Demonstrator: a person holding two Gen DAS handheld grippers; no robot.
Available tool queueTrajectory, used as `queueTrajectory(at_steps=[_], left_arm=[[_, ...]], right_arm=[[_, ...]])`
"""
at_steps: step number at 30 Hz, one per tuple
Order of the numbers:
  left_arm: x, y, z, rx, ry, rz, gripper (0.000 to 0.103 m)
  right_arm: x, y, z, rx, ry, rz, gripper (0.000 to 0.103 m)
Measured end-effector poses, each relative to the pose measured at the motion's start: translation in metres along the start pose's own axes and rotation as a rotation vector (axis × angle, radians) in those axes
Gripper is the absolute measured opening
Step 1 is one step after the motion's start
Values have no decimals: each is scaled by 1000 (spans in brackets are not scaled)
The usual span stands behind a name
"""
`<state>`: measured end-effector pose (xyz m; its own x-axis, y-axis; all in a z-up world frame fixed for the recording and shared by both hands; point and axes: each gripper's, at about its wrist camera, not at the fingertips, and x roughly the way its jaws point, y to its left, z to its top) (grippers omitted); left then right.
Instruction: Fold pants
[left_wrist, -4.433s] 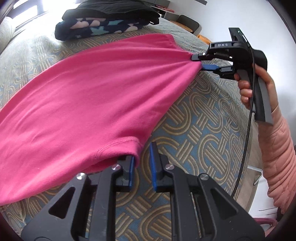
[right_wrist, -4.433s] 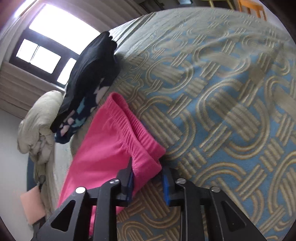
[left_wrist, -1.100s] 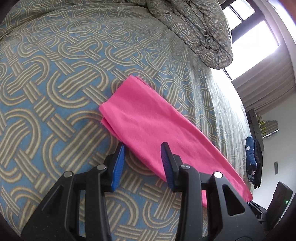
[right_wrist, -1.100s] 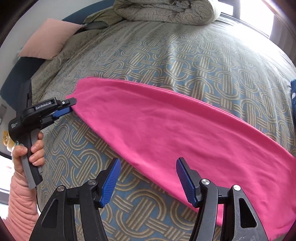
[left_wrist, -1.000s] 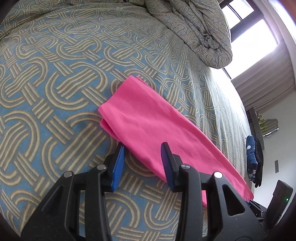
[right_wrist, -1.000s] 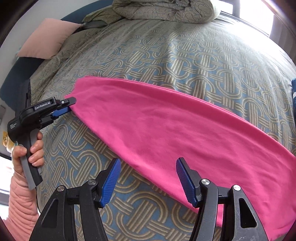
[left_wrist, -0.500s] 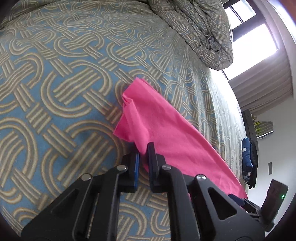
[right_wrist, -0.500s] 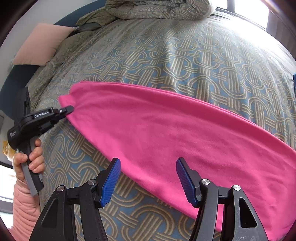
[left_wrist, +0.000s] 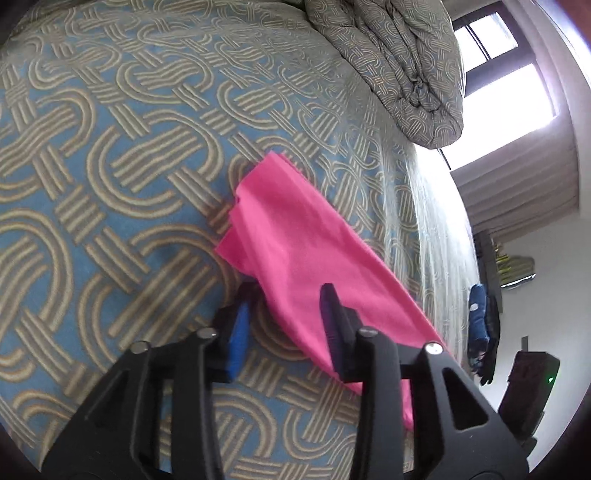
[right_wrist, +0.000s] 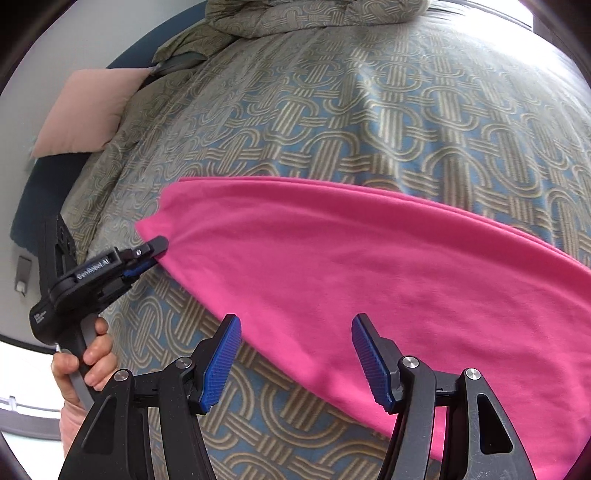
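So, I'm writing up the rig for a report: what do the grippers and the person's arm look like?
Both grippers are matte black frames with silver screw heads and ribbed blue finger pads. The left gripper, seen from the right wrist view, has a pistol-style handle with a grey trigger and white lettering on its side. The hand holding it is bare, with a pink sleeve at the wrist. No cable shows.

Pink pants (right_wrist: 332, 266), folded lengthwise into a long band, lying flat across patterned bedspread (right_wrist: 369, 122)

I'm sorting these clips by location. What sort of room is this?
Most likely a bedroom. The pink pants lie on a bed with a patterned bedspread, a bunched duvet sits at one end, a pink pillow lies by the edge, and a curtained window is nearby.
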<state>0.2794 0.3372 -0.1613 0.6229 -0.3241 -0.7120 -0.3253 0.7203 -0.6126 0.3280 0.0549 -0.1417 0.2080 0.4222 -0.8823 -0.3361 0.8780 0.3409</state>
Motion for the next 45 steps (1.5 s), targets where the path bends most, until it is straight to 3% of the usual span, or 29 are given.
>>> queueTrajectory(at_steps=[1,4,7,13,20,23,31,39,45], left_arm=[[2,-1,1,4,-7,11,38],[10,-7,8,21,-18,54,7],[7,-10,11,11,-42,40,7],[-10,-52,5,184,-130,109,7],[-18,-92,-2,308,-152,119,7],[-15,-123,-16,408,-145,109,7],[7,-199,-84,654,-49,28,7],[59,-221,-147,724,125,36,8],[64,-224,-170,768,147,65,16]], right_arm=[[2,2,1,0,1,7,64],[8,5,5,9,5,30,64],[16,4,8,47,21,57,64],[24,-7,6,95,30,76,64],[-1,-32,3,126,0,78,64],[-21,-54,-1,163,-30,78,64],[-62,-115,-19,268,-91,119,64],[-67,-152,-36,363,-85,241,70],[-61,-174,-42,448,-66,322,73]])
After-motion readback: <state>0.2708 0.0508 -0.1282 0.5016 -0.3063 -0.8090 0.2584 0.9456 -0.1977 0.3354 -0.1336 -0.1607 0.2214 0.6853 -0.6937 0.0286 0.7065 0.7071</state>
